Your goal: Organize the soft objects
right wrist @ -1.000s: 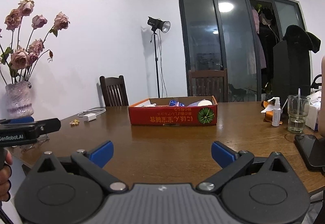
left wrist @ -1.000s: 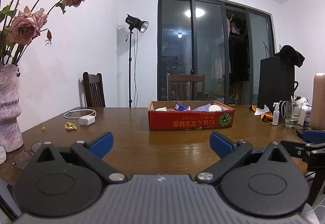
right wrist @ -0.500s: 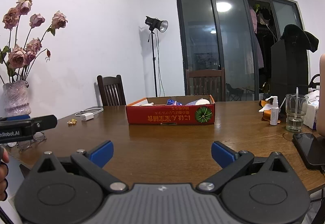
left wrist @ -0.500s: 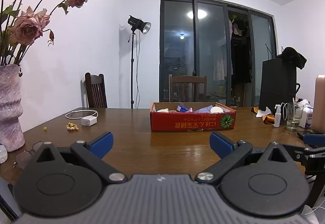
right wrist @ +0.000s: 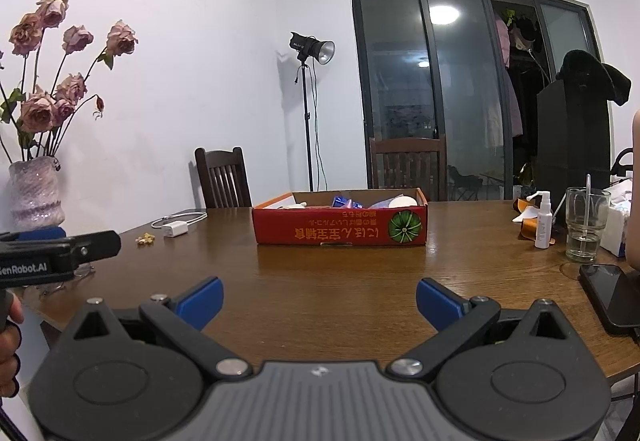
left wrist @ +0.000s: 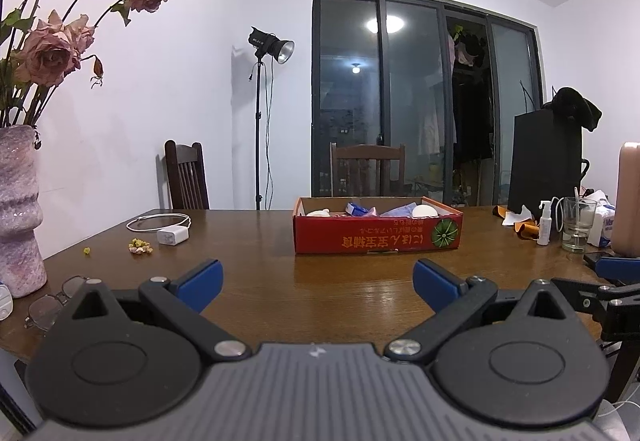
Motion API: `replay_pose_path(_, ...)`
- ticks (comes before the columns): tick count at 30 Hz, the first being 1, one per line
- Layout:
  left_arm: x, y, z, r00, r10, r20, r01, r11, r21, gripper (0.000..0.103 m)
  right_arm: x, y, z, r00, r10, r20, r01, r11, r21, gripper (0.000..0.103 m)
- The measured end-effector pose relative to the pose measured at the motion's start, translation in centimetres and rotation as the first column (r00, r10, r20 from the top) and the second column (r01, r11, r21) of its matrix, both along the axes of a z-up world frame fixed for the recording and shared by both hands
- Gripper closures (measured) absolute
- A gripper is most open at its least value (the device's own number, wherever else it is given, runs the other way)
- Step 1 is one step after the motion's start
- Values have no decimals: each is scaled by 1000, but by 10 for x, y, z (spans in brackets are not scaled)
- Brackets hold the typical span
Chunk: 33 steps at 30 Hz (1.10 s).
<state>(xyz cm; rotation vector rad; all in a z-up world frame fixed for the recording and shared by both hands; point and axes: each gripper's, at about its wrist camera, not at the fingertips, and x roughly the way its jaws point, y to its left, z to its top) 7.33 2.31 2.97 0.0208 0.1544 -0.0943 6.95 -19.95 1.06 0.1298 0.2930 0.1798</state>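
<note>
Both tools are held level at the near edge of the wooden counter (left wrist: 320, 281), pointing across it. The left hand-held gripper (left wrist: 316, 275) has its blue fingers (left wrist: 200, 277) spread wide with nothing between them, only bare wood showing in the gap. The right hand-held gripper (right wrist: 319, 301) is likewise spread wide and empty, hovering over the near edge. In the right wrist view the left tool's black body juts in from the left border, with the person's hand (right wrist: 8, 345) wrapped around its grip at the frame's lower left. To the left a pair of glasses (left wrist: 52, 301) lies beside a mottled pink vase (left wrist: 20, 213) of dried roses. Farther out, a white charger (left wrist: 173, 236) with its coiled cable sits left of centre. Near the middle of the counter stands a shallow red cardboard box (left wrist: 378, 237), and the soft objects (left wrist: 400, 210), white and blue, lie inside it, well apart from both tools. At the right are a spray bottle (right wrist: 543, 220) and a drinking glass (right wrist: 586, 223).
</note>
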Motion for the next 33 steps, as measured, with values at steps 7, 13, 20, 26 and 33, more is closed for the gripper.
replay_pose_path(7, 0, -1, 0, 1000, -1, 0, 1, 1000, 0, 0, -1, 0, 0, 1000, -4, 1, 4, 1000, 8, 0)
replay_pose_path(13, 0, 0, 1, 1000, -4, -2, 4, 1000, 2, 0, -1, 0, -1, 1000, -1, 1, 1, 1000, 3, 0)
replay_pose_path(20, 1, 0, 1, 1000, -6, -1, 6, 1000, 3, 0, -1, 0, -1, 1000, 0, 1, 0, 1000, 3, 0)
replay_pose_path(26, 1, 0, 2, 1000, -19, -5, 19, 1000, 3, 0, -1, 0, -1, 1000, -2, 10, 2, 1000, -11, 0)
replay_pose_path(33, -3, 0, 5, 999, -24, 22, 23, 1000, 8, 0, -5, -5, 9, 997, -44, 62, 46, 999, -28, 0)
